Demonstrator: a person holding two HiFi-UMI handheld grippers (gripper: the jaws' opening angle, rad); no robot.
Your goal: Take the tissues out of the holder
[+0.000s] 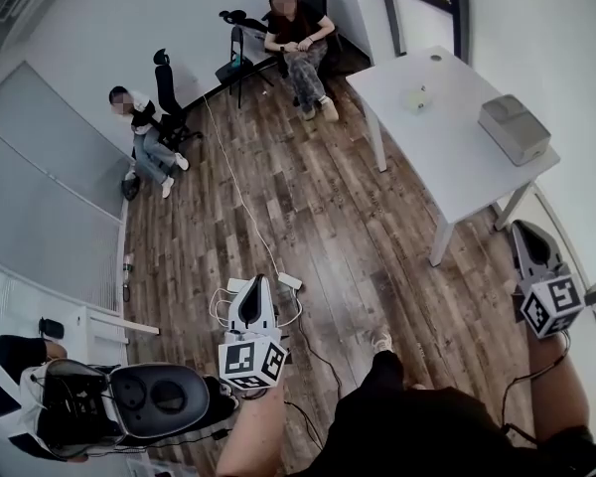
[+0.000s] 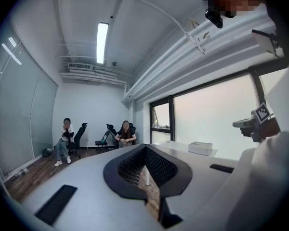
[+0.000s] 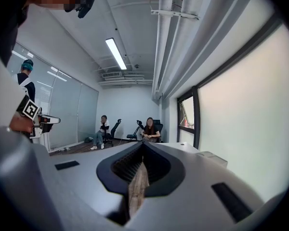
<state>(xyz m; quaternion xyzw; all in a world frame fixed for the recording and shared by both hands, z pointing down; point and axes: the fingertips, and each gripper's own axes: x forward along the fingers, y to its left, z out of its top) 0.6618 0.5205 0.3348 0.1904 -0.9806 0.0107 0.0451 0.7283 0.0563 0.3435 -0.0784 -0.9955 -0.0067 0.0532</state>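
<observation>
The grey box-shaped tissue holder (image 1: 515,127) sat near the right edge of the white rectangular counter (image 1: 447,157), far to the right in the room. No tissue could be made out at its top from this distance. Both tools were well apart from it, held low at the person's sides over the brown wood-plank floor (image 1: 308,217), which suggested the task was not yet under way. The left gripper (image 1: 255,284) had its jaws brought together at the tips with nothing between them. The right gripper (image 1: 518,229) was likewise closed and empty, probably a resting carry. The person would likely need to approach the counter first.
</observation>
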